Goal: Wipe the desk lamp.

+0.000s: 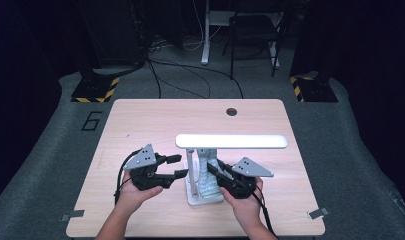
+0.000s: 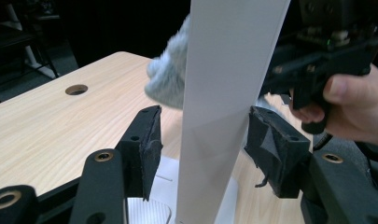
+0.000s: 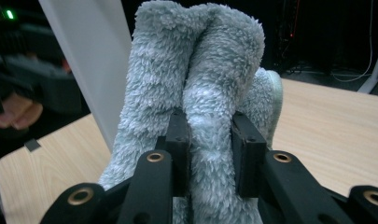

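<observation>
Cloth (image 3: 196, 88) pinched between right gripper (image 3: 210, 154) jaws, at three o'clock of lamp post (image 2: 224, 107). Left gripper (image 2: 203, 144) at nine o'clock, jaws apart around post, not pressing. No container seen.

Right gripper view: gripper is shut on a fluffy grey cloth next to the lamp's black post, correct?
Not quite: the post is white, not black, as the right gripper view shows. The rest holds: the right gripper is shut on the fluffy grey cloth, which stands right beside that post.

White lamp (image 1: 206, 195) on wooden table (image 1: 140, 125)
</observation>
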Tool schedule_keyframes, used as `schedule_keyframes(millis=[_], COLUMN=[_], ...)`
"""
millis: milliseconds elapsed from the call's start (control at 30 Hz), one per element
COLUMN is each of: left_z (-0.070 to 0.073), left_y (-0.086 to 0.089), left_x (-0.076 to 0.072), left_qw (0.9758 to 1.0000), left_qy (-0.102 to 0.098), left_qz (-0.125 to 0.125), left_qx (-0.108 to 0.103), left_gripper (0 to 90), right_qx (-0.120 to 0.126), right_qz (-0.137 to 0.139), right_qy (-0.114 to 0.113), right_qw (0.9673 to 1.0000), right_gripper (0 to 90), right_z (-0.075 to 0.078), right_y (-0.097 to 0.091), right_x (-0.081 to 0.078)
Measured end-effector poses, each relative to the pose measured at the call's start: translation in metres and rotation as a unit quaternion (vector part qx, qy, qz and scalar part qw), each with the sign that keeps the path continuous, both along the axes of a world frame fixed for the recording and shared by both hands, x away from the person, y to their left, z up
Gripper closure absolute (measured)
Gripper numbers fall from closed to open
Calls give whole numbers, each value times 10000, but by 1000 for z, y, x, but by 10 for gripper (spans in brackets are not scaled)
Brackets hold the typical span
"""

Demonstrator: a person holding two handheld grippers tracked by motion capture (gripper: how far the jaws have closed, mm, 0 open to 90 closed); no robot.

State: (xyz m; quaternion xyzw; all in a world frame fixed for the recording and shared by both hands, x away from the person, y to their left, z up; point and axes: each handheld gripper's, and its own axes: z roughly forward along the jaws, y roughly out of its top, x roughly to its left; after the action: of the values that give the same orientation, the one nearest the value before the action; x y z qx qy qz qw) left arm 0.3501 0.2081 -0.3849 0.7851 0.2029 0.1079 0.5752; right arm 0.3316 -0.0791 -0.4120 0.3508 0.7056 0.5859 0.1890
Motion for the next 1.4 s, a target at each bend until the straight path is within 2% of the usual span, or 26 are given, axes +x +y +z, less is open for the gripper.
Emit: schedule_keyframes(millis=[67, 100, 133, 167, 267, 400, 567, 667, 867, 1067, 1400], left_z=[0, 0, 1, 1, 1, -3, -9, -10, -11, -10, -11], left_y=[0, -1, -1, -3, -5, -12, -20, -20, -19, -20, -23], left_x=[0, 0, -1, -2, -1, 1, 4, 5, 4, 3, 0], left_qw=[10000, 10000, 9999, 9998, 9998, 9997, 9989, 9991, 9993, 9992, 9994], left_qy=[-10, -25, -89, -123, -110, -90, -104, -82, -74, -110, -76], left_qz=[-26, -59, -75, -93, -139, -222, -225, -242, -174, -87, -31], left_qx=[-7, -25, -17, -83, -56, 74, 389, 350, 336, 376, 334], left_gripper=[443, 443, 431, 428, 425, 448, 517, 523, 526, 528, 528], right_qx=[32, 53, 54, 54, 101, 154, 208, 183, 149, 490, 832], right_qz=[-31, -38, -45, -38, -1, 73, 219, 245, 276, 268, 195], right_qy=[0, -90, -37, -140, -148, -252, -410, -497, -436, -531, -577], right_qw=[10000, 9999, 10000, 9999, 9998, 9995, 9987, 9983, 9986, 9970, 9947], right_gripper=[721, 721, 722, 722, 722, 722, 723, 723, 729, 741, 757], right_z=[3, 6, 10, 16, 22, 32, 44, 52, 56, 60, 64], right_y=[-1, -2, -2, -2, -1, 2, 8, 13, 21, 16, -1], right_x=[0, 1, 0, 0, -2, -7, -14, -15, -16, -19, -27])
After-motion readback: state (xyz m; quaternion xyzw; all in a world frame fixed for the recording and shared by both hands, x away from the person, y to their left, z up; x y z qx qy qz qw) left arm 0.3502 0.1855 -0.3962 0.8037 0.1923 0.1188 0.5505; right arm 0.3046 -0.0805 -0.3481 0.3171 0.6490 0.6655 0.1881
